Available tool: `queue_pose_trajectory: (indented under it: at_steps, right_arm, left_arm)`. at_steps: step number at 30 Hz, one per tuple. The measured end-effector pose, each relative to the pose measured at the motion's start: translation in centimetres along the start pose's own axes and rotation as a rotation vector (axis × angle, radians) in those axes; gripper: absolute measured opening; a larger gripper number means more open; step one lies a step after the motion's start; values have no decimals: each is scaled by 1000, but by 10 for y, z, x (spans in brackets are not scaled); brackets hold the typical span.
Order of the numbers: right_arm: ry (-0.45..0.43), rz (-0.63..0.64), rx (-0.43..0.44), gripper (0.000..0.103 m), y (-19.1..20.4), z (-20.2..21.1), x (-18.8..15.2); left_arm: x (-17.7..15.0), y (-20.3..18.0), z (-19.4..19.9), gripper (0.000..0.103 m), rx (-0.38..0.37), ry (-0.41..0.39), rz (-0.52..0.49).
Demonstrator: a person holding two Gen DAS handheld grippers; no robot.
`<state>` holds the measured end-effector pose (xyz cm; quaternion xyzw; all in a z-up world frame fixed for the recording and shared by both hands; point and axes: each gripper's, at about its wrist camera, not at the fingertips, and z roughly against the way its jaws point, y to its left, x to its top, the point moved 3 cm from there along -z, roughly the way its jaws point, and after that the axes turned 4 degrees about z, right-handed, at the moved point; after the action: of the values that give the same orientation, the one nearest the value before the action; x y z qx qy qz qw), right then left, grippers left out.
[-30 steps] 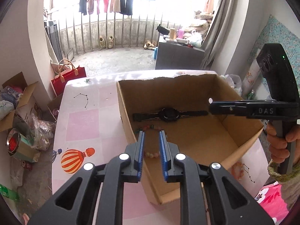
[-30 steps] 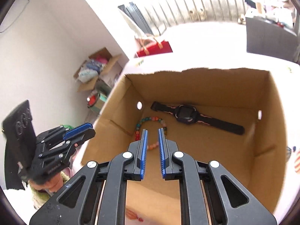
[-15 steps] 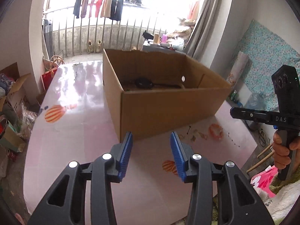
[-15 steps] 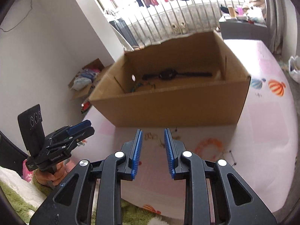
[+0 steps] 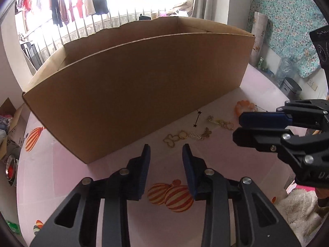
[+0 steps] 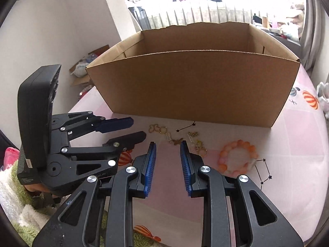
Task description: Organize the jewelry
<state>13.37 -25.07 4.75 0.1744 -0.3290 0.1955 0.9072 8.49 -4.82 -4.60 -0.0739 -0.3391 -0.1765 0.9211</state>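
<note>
Your left tool (image 5: 166, 150) hangs low over the pink table (image 5: 72, 164), its blue pads (image 5: 146, 164) narrowly apart after just closing a little from a wider gap, nothing between them. Your right tool (image 6: 168, 146) sits beside it with its blue pads (image 6: 151, 162) at a similar narrow gap, having opened within the last second and now steady, also empty. Both tools point down at the table and neither touches any jewelry. Just past your left tool's tips lies a gold clover-shaped charm with a ring (image 5: 173, 139); next to it a small coil piece and a gold butterfly charm (image 5: 206, 132), which lies right ahead of your right tool. A bit farther right is a gold keyring cluster (image 5: 221, 122). The orange-pink bead bracelet (image 6: 238, 157) lies flat on the table to the right of the gold pieces, apart from them. All of this lies loose on the table in front of the box. Behind it stands the open cardboard box (image 6: 195, 86), near wall facing you; its inside is hidden from here. Beyond is a railing with hanging clothes (image 5: 78, 6).
</note>
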Motion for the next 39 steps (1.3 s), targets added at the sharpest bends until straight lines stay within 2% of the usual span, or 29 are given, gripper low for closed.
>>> queue_pose_trajectory:
  at_steps: [12, 19, 24, 28, 30, 39]
  right_arm:
    - [-35, -63, 73, 25, -12, 1, -15]
    - [-41, -73, 87, 25, -12, 0, -15]
    - [-46, -93, 85, 25, -15, 1, -21]
    - [-29, -100, 84, 25, -18, 0, -21]
    - [-29, -93, 80, 25, -17, 0, -18]
    - [3, -64, 69, 25, -2, -8, -14]
  left_arm:
    - [11, -7, -23, 27, 43, 34, -70]
    - [13, -12, -33, 14, -10, 43, -85]
    - [11, -17, -32, 12, -4, 39, -112]
    - [4, -14, -26, 12, -6, 53, -99]
    - [-1, -10, -19, 0, -8, 55, -87]
    - [-23, 1, 0, 0, -28, 59, -20]
